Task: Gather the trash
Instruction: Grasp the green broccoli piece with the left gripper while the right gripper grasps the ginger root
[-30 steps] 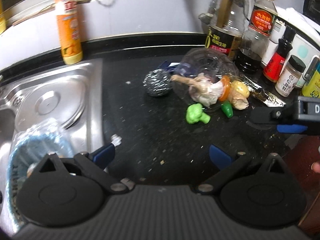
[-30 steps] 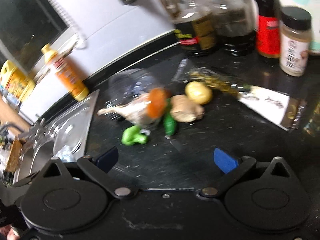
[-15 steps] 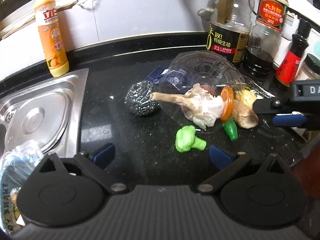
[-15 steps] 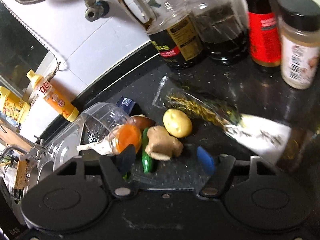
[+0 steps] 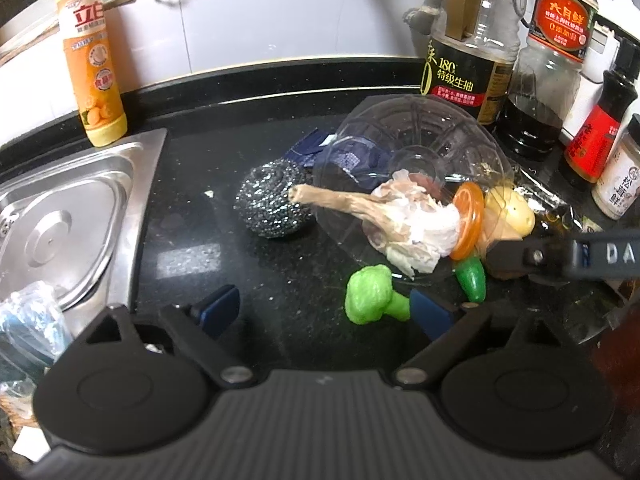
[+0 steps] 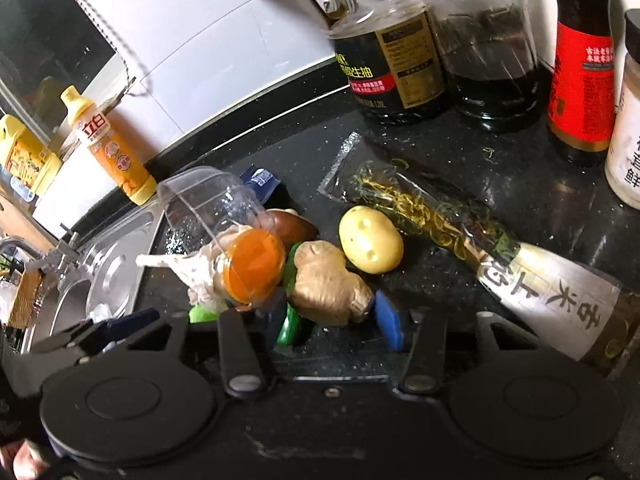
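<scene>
A pile of scraps lies on the black counter: a chicken bone, an orange slice, a potato, a ginger root, a green pepper and a tipped clear plastic cup. A green broccoli piece sits apart between my left gripper's wide, slowly closing jaws, near the right pad and untouched. My right gripper is closing around the ginger, pads near its two ends, the pepper beside the left one.
A steel scourer and blue wrapper lie left of the pile, a noodle packet to its right. Sauce bottles and a spice jar line the back. The sink and detergent bottle are at left.
Both grippers have moved in closer to the scrap pile. The right jaws have narrowed a lot and now flank the ginger. The broccoli now lies between the left fingers.
</scene>
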`<state>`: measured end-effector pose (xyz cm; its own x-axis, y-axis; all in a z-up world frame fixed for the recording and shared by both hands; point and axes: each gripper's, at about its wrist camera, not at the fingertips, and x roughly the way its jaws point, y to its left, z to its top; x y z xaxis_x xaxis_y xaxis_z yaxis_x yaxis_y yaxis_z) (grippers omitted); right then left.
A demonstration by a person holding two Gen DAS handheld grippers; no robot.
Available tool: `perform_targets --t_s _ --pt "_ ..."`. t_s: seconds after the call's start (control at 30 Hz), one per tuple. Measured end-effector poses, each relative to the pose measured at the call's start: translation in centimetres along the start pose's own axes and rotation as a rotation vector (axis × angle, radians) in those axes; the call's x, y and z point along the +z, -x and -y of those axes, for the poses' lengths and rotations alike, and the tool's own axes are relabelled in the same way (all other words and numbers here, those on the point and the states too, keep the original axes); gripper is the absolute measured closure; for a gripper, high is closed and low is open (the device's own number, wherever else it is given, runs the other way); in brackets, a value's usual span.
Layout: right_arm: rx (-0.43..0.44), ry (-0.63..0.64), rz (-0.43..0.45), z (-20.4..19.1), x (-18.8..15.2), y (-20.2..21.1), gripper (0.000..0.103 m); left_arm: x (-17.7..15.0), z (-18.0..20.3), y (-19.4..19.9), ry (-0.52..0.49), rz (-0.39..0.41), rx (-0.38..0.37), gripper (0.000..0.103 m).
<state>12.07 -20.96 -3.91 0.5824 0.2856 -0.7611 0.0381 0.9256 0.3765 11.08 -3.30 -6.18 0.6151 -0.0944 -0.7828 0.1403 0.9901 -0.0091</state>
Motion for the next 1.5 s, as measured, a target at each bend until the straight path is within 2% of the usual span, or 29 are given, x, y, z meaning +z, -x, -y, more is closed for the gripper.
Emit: perform_targets --t_s 0.07,0.23,0.37,0.43,0.47,0.7,1.27,1.33,1.5 --pt "-0.004 0.010 0.001 0.1 -0.4 0.4 0.055 0.1 0.2 -0.2 -0.004 -0.002 -0.013 0.015" --pt "-0.012 0.018 0.006 0.2 -1.1 1.3 0.055 0.2 0.8 -0.5 -0.020 -0.007 -0.053 0.038" --pt "-0.013 0.010 0.005 0.4 -1.4 1.7 0.055 0.2 1.3 -0.7 -0.036 -0.006 -0.068 0.046" --pt "-0.015 0.012 0.005 0.5 -1.5 1.9 0.055 0.2 1.4 -0.6 -0.042 -0.004 -0.078 0.057" --pt "-0.016 0.013 0.005 0.5 -1.6 2.0 0.055 0.2 1.5 -0.5 -0.046 -0.005 -0.080 0.059" --pt "-0.024 0.037 0.004 0.2 -1.6 2.1 0.053 -0.6 0.9 0.3 -0.049 -0.015 -0.106 0.059" --pt "-0.055 0.112 0.030 -1.3 -1.5 1.0 0.051 -1.5 0.3 1.3 -0.035 -0.020 -0.105 0.059" --pt "-0.060 0.117 0.031 -1.5 -1.6 0.9 0.051 -1.5 0.4 1.4 -0.042 -0.019 -0.105 0.065" --pt "-0.074 0.124 0.038 -1.8 -1.6 0.7 0.051 -1.7 0.8 1.6 -0.067 -0.014 -0.101 0.066"
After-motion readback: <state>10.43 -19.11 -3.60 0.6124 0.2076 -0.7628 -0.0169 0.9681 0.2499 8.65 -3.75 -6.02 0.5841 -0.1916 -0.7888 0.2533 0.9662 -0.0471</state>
